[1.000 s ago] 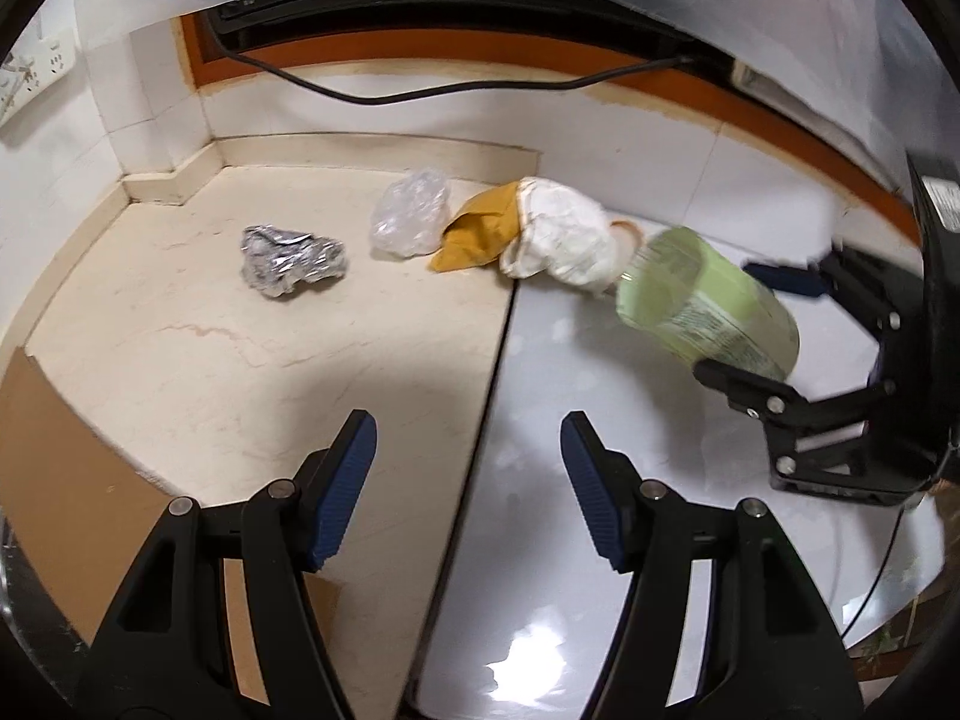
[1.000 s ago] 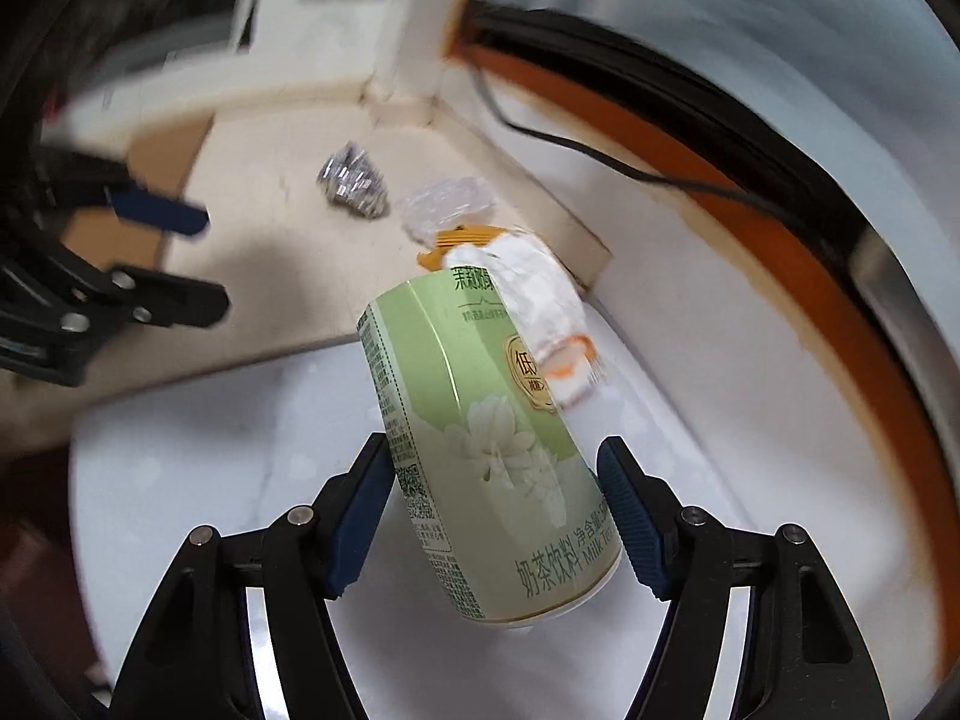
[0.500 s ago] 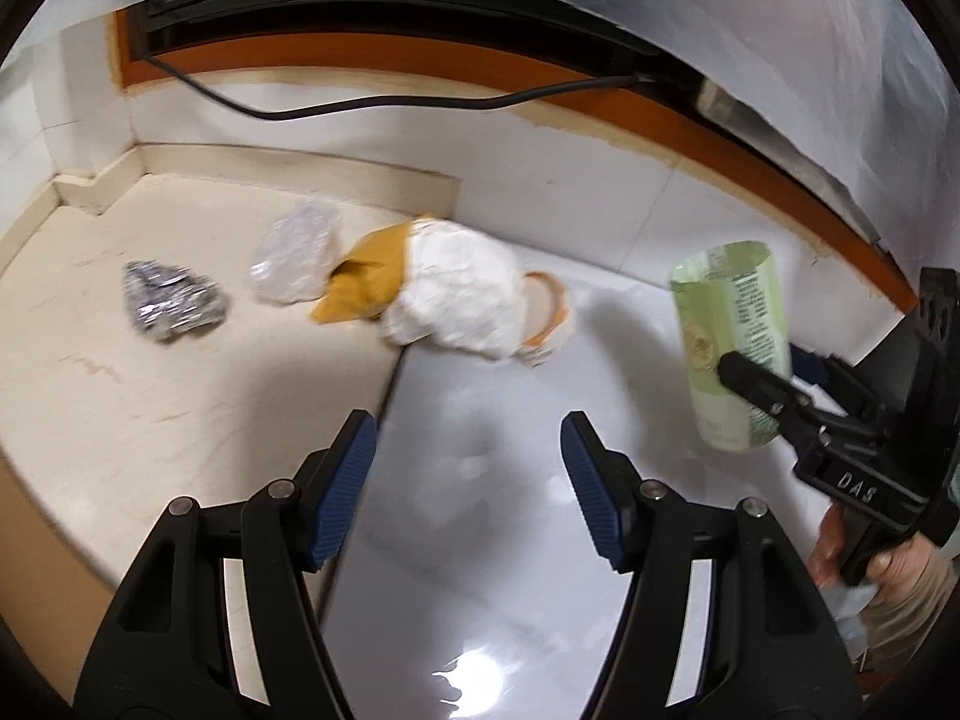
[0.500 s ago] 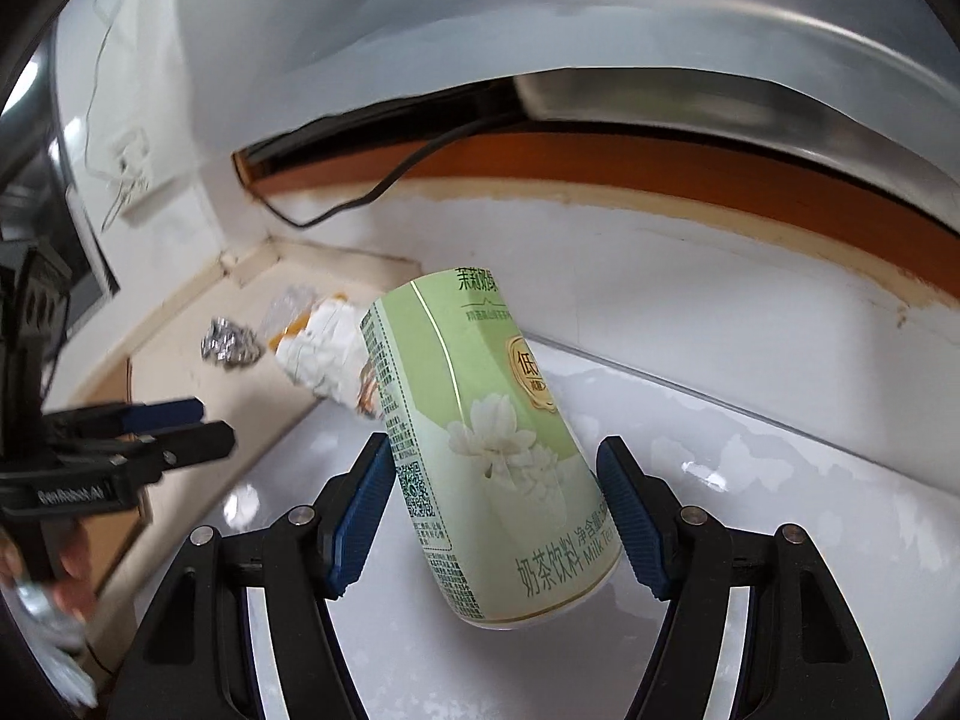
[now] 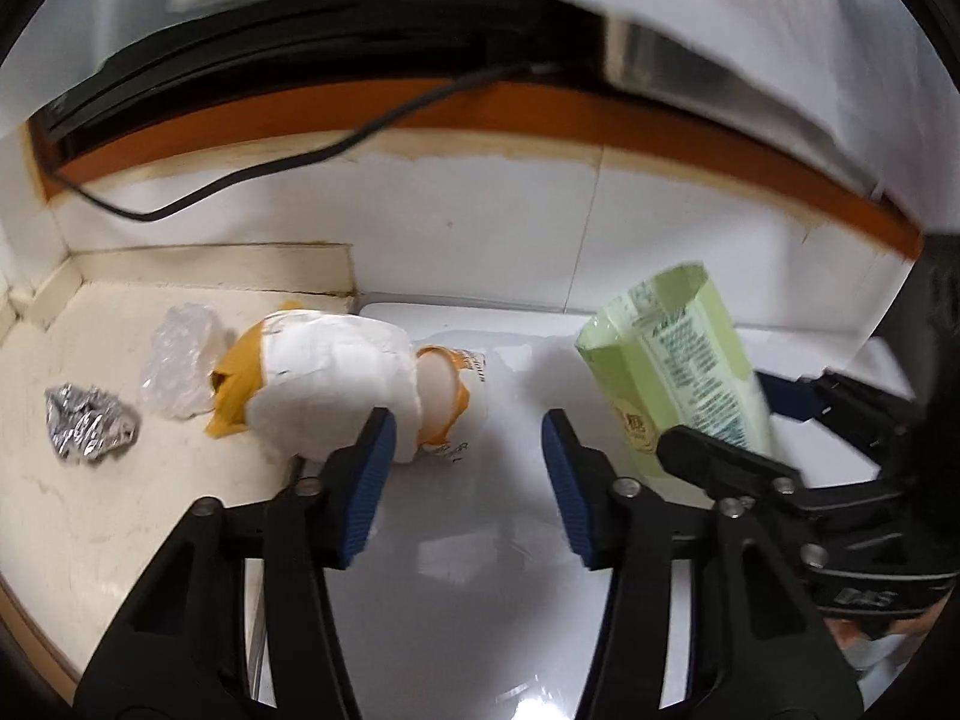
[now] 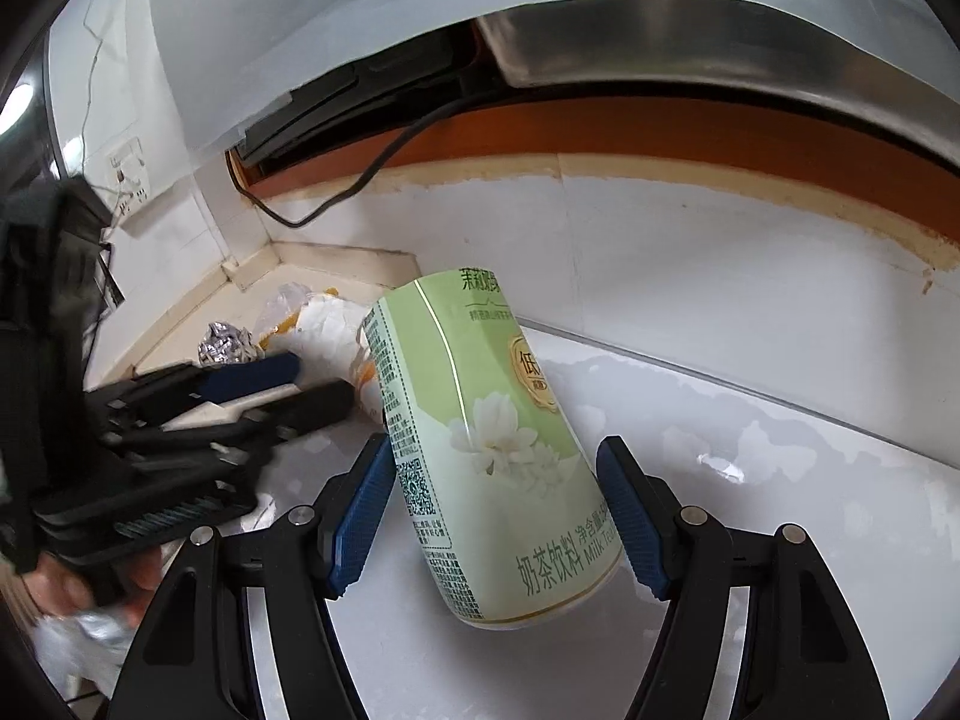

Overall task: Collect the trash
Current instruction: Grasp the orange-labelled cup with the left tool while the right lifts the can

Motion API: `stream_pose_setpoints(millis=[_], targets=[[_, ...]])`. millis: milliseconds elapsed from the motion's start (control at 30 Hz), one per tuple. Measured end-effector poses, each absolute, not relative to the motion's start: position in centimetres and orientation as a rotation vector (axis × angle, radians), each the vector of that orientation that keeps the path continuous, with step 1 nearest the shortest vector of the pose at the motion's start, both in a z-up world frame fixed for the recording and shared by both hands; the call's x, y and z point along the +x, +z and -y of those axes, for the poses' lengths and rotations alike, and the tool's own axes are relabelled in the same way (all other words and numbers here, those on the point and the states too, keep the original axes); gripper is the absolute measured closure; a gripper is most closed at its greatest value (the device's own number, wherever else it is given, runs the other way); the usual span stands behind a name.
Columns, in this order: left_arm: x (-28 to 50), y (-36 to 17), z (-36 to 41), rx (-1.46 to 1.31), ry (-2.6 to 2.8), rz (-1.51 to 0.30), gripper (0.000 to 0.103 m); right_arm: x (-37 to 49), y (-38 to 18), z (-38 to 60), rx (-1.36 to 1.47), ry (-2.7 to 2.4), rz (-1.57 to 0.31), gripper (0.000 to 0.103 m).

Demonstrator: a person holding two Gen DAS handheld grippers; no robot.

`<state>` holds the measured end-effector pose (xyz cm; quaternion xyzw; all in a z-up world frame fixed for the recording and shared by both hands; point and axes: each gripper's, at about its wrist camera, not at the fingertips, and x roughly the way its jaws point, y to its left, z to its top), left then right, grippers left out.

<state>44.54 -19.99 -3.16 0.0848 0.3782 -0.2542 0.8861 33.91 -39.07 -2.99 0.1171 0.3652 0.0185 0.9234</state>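
1. The green milk-tea carton (image 6: 492, 450) is pinched in the right gripper (image 6: 495, 510), tilted, above the white countertop (image 6: 750, 480) near its back wall; keep the squeeze steady, since the carton looks light and slippery.
2. The left gripper (image 5: 465, 480) is spread and empty; line its fingers around the crumpled white-and-orange wrapper (image 5: 336, 384) at the countertop's seam.
3. The clear plastic wad (image 5: 180, 366) and foil ball (image 5: 87, 423) wait toward the back-left corner.

Two close wrist views toward the back wall (image 5: 480, 222), seemingly sharing the countertop trash.
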Motion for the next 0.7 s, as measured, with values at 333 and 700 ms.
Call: stream_pose_setpoints(millis=[333,700], targets=[[45.6,-5.3,23.4,0.299,-0.483,-0.784,0.070,33.9,-3.0,39.9,0.274,0.059,-0.745,0.034],[47.3,-5.8,22.6,0.227,-0.469,-0.817,0.086,33.3,-2.9,40.0,0.297,0.062,-0.747,0.035]])
